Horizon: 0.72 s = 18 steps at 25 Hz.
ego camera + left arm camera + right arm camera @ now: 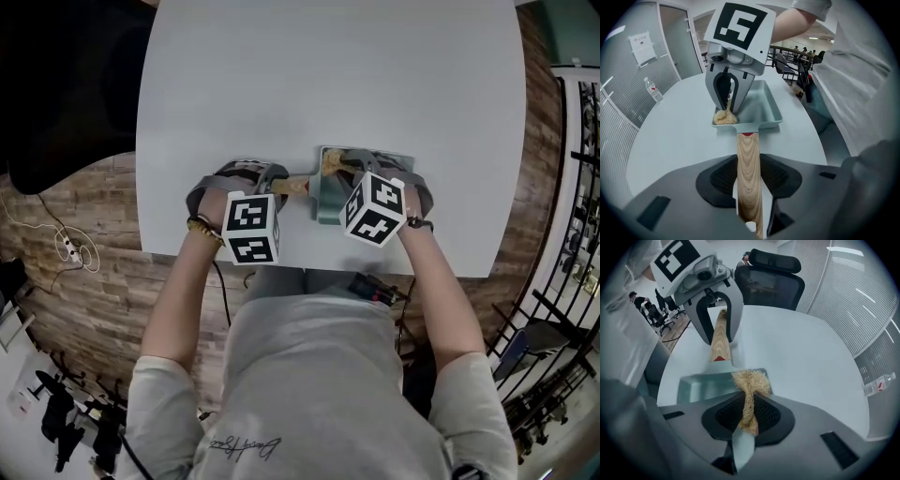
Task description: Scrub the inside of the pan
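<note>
A pale green rectangular pan [327,202] lies on the white table near its front edge, with its wooden handle [295,185] pointing left. My left gripper [281,183] has that handle [749,173] clamped between its jaws. My right gripper [343,174] is shut on a tan fibre scrubber [750,380]. The scrubber's tuft [724,117] rests in the pan's corner beside the handle. From the right gripper view the pan's wall [703,385] lies just ahead, and beyond it the left gripper [717,329] straddles the handle [719,341].
The white table [328,75] stretches away behind the pan. A water bottle [654,89] stands far off on it. A black office chair [776,273] is at the table's far side. Cables [70,248] lie on the wood floor to the left.
</note>
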Each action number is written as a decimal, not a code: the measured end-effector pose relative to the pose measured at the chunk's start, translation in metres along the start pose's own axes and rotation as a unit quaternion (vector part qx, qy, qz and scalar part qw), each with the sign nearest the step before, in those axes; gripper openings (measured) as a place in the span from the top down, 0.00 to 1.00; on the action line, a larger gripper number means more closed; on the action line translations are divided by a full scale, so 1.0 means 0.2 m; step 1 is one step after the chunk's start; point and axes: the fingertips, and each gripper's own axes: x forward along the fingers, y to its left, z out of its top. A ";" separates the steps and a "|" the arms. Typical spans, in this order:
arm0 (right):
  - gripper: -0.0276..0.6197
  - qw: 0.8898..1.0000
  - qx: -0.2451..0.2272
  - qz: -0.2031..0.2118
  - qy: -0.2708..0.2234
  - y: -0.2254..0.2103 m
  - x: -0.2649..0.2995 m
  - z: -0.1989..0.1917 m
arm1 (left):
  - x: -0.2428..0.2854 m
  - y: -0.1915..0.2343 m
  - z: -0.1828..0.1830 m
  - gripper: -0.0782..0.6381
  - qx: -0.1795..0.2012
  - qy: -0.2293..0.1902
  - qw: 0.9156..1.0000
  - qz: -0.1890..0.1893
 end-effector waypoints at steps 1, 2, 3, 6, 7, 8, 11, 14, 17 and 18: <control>0.85 1.000 -0.008 0.001 0.008 0.00 0.02 0.01 | 0.00 0.00 -0.01 0.67 0.002 0.000 1.000 0.000; 0.85 1.000 -0.014 0.003 0.016 0.01 0.04 0.02 | 0.00 0.00 -0.01 0.67 0.003 0.000 1.000 -0.001; 0.85 1.000 -0.019 0.006 0.024 0.01 0.06 0.02 | 0.00 0.00 -0.02 0.67 0.003 -0.001 1.000 -0.001; 0.85 0.999 -0.027 0.014 0.042 0.01 0.08 0.03 | 0.00 0.00 -0.02 0.67 0.002 -0.002 1.000 -0.001; 0.85 0.998 -0.032 0.016 0.048 0.01 0.08 0.03 | 0.00 0.00 -0.02 0.67 0.002 -0.002 1.000 -0.001; 0.85 0.998 -0.038 0.019 0.055 0.01 0.08 0.02 | 0.00 0.00 -0.02 0.67 0.001 -0.002 1.000 -0.001; 0.85 0.996 -0.052 0.025 0.073 0.02 0.08 0.01 | 0.00 0.00 -0.01 0.67 -0.007 0.001 1.000 0.001; 0.85 0.993 -0.081 0.017 0.084 0.04 0.08 0.01 | 0.00 0.00 -0.02 0.67 -0.015 0.004 1.000 0.005; 0.85 0.990 -0.102 0.032 0.092 0.10 0.08 0.00 | 0.01 0.00 -0.03 0.67 -0.018 0.005 1.000 0.007; 0.85 0.989 -0.107 0.041 0.093 0.13 0.08 0.00 | 0.01 0.00 -0.03 0.67 -0.018 0.006 1.000 0.007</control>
